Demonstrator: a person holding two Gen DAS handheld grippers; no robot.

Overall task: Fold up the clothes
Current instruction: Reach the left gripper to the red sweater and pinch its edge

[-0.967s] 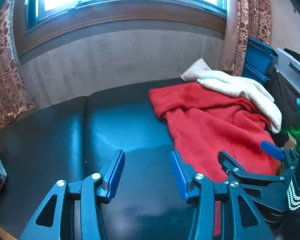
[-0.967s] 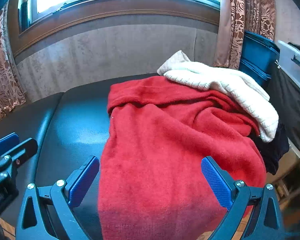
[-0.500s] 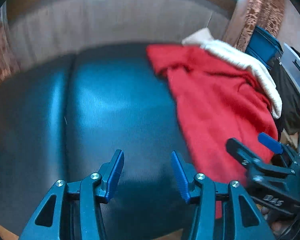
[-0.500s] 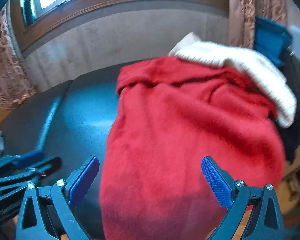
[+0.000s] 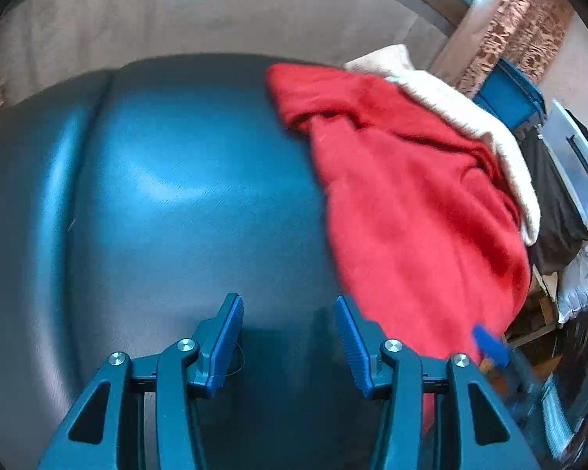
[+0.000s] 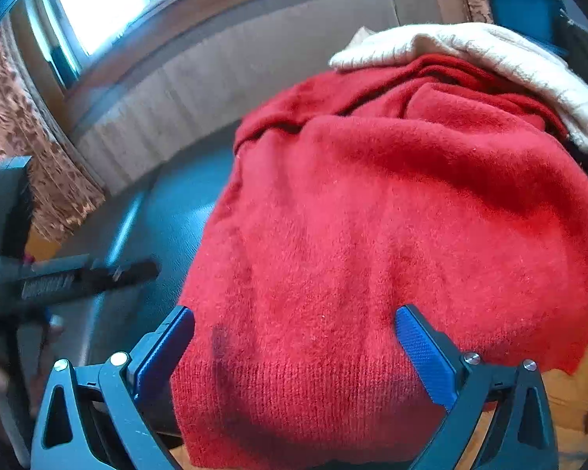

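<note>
The left gripper (image 5: 288, 338) points toward 12 o'clock, jaws parted with nothing between them. The right gripper (image 6: 294, 356) also points toward 12 o'clock, jaws spread wide. Its blurred tip (image 5: 490, 346) shows at 4 o'clock in the left view.

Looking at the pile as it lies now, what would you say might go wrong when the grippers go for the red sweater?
1. The cream sweater lies on the red sweater; pulling the red one could drag it off the dark table.
2. The red hem hangs over the near edge, so it may slide off.
3. The open right gripper straddles bunched knit and might pinch several layers, while the open left gripper is only over bare table.
</note>
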